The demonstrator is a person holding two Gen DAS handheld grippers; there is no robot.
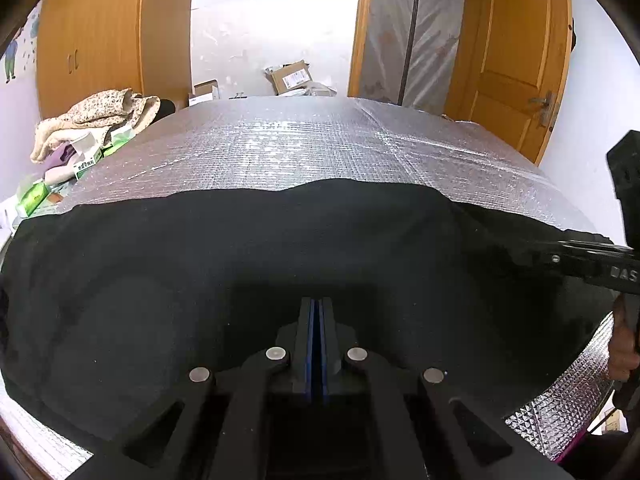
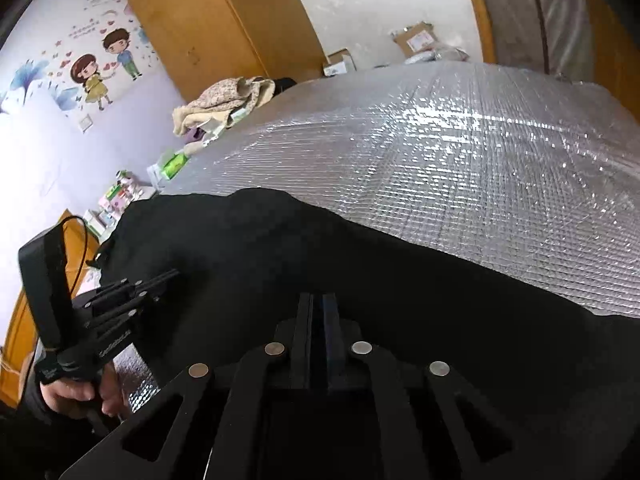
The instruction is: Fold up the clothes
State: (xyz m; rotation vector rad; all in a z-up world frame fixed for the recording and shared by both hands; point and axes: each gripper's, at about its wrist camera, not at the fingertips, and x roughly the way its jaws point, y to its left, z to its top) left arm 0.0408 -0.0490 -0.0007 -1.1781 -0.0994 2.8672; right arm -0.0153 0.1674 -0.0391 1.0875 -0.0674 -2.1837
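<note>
A black garment (image 1: 240,264) lies spread across the near part of a silver quilted mat (image 1: 304,148); it also shows in the right wrist view (image 2: 360,264) on the same mat (image 2: 460,168). My left gripper (image 1: 319,304) is shut, its fingers pressed together low over the cloth; no fabric shows between them. My right gripper (image 2: 319,300) is also shut low over the garment, and whether it pinches cloth is hidden. The right gripper shows at the right edge of the left wrist view (image 1: 520,248), and the left gripper at the left of the right wrist view (image 2: 168,276).
A pile of beige floral fabric (image 1: 100,120) and small green and white boxes (image 1: 36,196) sit at the mat's far left. Cardboard boxes (image 1: 290,76) lie on the floor beyond. Wooden wardrobe (image 1: 92,36) stands left, a wooden door (image 1: 516,60) right.
</note>
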